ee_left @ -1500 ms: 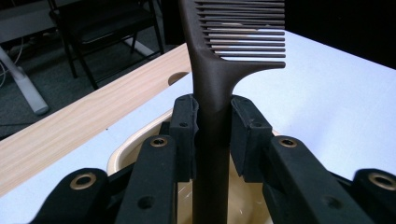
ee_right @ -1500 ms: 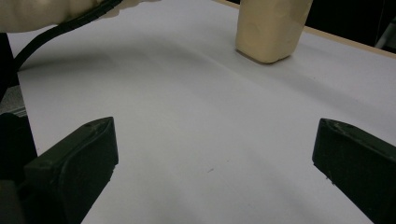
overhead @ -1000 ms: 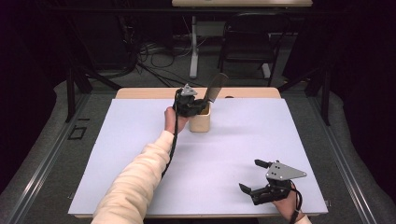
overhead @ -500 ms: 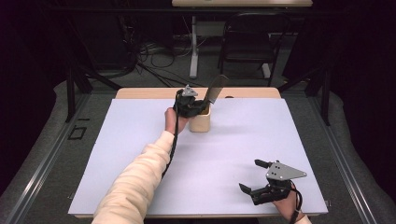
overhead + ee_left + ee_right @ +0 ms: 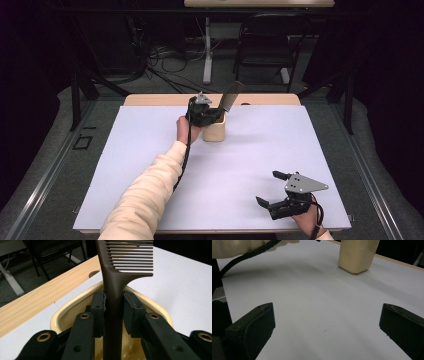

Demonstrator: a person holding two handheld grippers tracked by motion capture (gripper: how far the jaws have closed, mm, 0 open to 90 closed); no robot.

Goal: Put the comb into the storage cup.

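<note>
A dark brown comb point(image 5: 113, 285) stands upright with its handle down inside a cream cup point(image 5: 60, 317). My left gripper point(image 5: 113, 312) is shut on the comb's handle just over the cup's mouth. From above, the comb point(image 5: 229, 96) leans up and to the right out of the cup point(image 5: 214, 131) at the table's far middle, with the left gripper point(image 5: 205, 114) on it. My right gripper point(image 5: 272, 189) rests open near the front right corner, jaws wide apart with nothing between them. The cup point(image 5: 357, 255) also stands far ahead in the right gripper view.
A white sheet point(image 5: 250, 150) covers the table, with a wooden strip point(image 5: 150, 100) bare along the far edge. A black chair point(image 5: 265, 45) and cables sit on the floor beyond. The person's left sleeve point(image 5: 145, 195) crosses the sheet's left half.
</note>
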